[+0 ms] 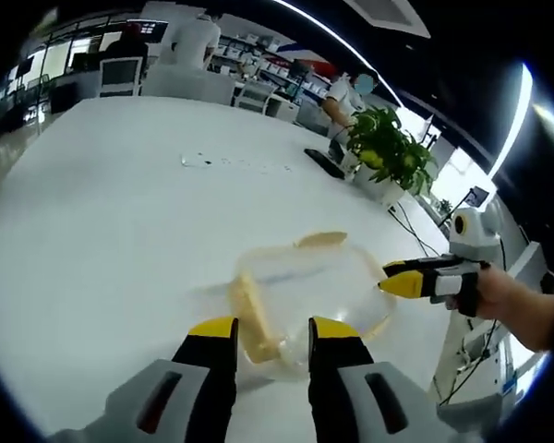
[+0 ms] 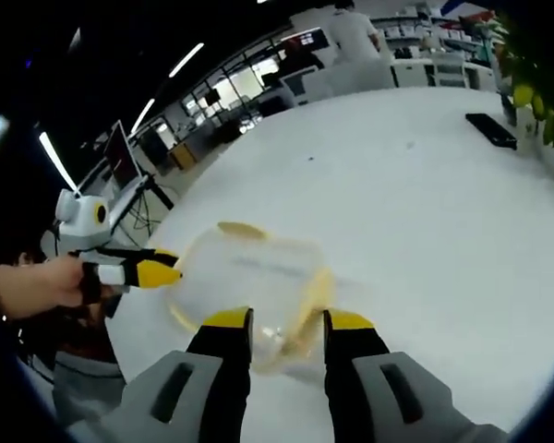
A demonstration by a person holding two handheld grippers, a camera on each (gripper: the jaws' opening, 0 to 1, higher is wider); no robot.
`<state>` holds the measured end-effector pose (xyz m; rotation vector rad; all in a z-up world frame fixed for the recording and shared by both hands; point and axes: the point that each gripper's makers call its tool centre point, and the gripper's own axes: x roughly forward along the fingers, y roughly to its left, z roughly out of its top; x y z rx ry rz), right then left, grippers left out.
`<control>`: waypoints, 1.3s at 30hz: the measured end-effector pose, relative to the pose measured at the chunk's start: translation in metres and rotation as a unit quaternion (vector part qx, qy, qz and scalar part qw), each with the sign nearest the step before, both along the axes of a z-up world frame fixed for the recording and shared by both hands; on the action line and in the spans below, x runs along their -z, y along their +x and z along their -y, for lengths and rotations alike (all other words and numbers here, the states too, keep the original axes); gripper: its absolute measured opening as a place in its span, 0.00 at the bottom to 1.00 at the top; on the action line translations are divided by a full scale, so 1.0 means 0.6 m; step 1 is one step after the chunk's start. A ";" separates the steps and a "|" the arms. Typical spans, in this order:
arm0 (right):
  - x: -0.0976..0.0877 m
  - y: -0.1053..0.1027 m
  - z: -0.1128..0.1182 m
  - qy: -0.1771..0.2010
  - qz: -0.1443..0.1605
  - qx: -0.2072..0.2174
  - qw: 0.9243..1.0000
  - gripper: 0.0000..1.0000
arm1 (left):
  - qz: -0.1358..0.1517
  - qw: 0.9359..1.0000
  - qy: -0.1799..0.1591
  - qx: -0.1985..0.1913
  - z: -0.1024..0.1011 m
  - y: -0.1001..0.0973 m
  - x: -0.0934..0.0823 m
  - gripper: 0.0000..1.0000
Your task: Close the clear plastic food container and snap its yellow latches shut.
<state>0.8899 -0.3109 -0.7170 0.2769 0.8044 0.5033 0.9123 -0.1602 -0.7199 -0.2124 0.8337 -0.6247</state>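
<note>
Two parted grippers, left [image 1: 270,340] and right [image 2: 289,330], flank a light, slippery-looking clear container [image 1: 305,295] low in frame, best pressed at its yellow latches [image 1: 249,309].

Bare white table [image 1: 111,240] surrounds the container [image 1: 305,295]; potted plant [image 1: 388,152] far off.

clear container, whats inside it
The clear container looks empty: the white table shows through its walls. Its near corner lies between the left claw tips, so that part stays hidden.
</note>
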 end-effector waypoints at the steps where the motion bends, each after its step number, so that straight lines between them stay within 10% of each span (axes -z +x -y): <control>1: 0.000 0.000 0.000 0.002 -0.001 0.003 1.000 0.27 | -0.002 1.000 -0.002 -0.005 0.000 0.001 0.000 0.23; 13: 0.002 -0.004 -0.001 0.016 -0.023 0.025 0.999 0.26 | -0.047 0.997 -0.042 -0.045 -0.002 0.002 0.009 0.21; 30: -0.003 -0.006 -0.006 0.063 -0.071 0.067 0.993 0.20 | -0.042 0.998 -0.029 -0.036 0.013 0.000 0.009 0.16; 39: -0.014 -0.002 -0.002 0.052 -0.045 0.048 0.996 0.23 | -0.046 0.998 -0.032 -0.039 0.009 0.000 0.010 0.17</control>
